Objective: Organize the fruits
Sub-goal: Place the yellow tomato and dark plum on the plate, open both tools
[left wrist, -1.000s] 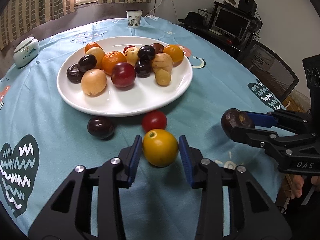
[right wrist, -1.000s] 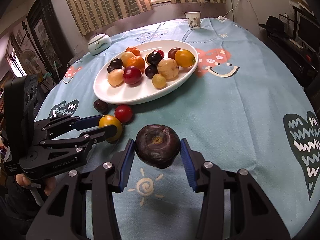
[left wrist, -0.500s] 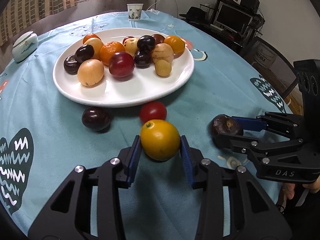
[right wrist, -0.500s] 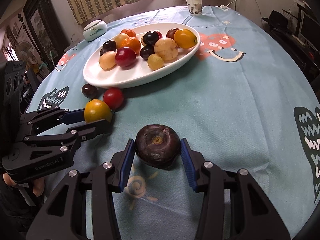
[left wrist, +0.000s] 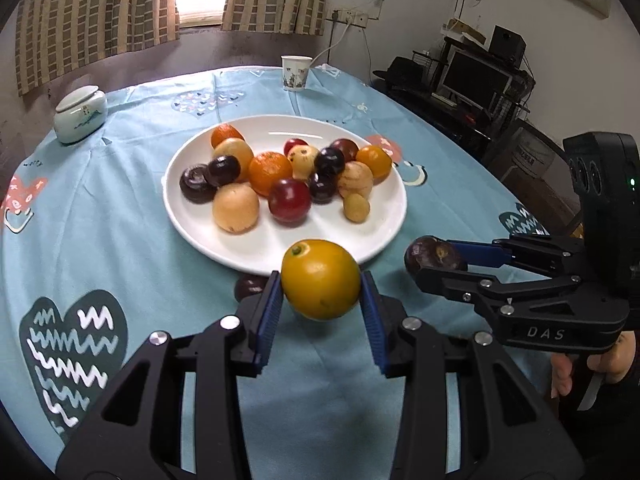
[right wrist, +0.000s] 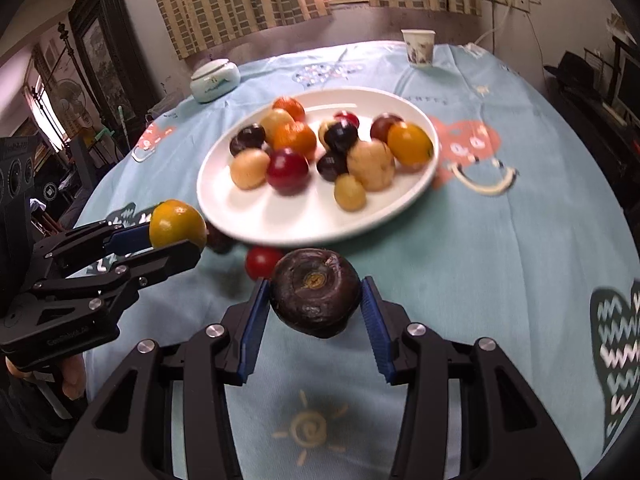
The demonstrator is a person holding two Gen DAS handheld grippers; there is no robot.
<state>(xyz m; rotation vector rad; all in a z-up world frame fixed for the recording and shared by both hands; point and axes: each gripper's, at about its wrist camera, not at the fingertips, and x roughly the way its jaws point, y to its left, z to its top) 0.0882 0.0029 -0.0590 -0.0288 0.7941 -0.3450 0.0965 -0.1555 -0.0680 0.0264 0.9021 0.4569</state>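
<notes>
Both grippers loaded up here. Left gripper point(left wrist: 321, 304) clamped on a yellow-orange fruit point(left wrist: 320, 279), blue fingers point(left wrist: 269, 312) pressing it from both sides, held up off the cloth just in front of the white plate point(left wrist: 384, 236). Right gripper point(right wrist: 314, 314) gripping a dark purple fruit point(right wrist: 315, 291) the same way, stem scar facing the camera, also lifted and near the plate's front rim. Left wrist view only gives a sliver of a dark plum point(left wrist: 249, 286) peeking out behind the left finger – the small red fruit point(right wrist: 262, 262) is hidden there, blocked by the held one. Right wrist view shows that red one plainly on the cloth, just below the plate rim and right behind the purple fruit, with the plum mostly tucked behind the other gripper's tips. Plate itself piled with a mix – oranges, tan round ones, dark plums, a red one, a yellow one at the right edge. Right view a bit blurred, left sharper. Round worktop point(left wrist: 120, 240) under a light blue cloth printed with dark hearts, a red smiley patch, a little sun. Farther back a paper cup point(left wrist: 295, 73) and a lidded white jar point(left wrist: 80, 114). Checked curtains over a bright window, a monitor point(left wrist: 476, 80) and clutter on a desk at the right, dark cabinet at the left in the right view.
</notes>
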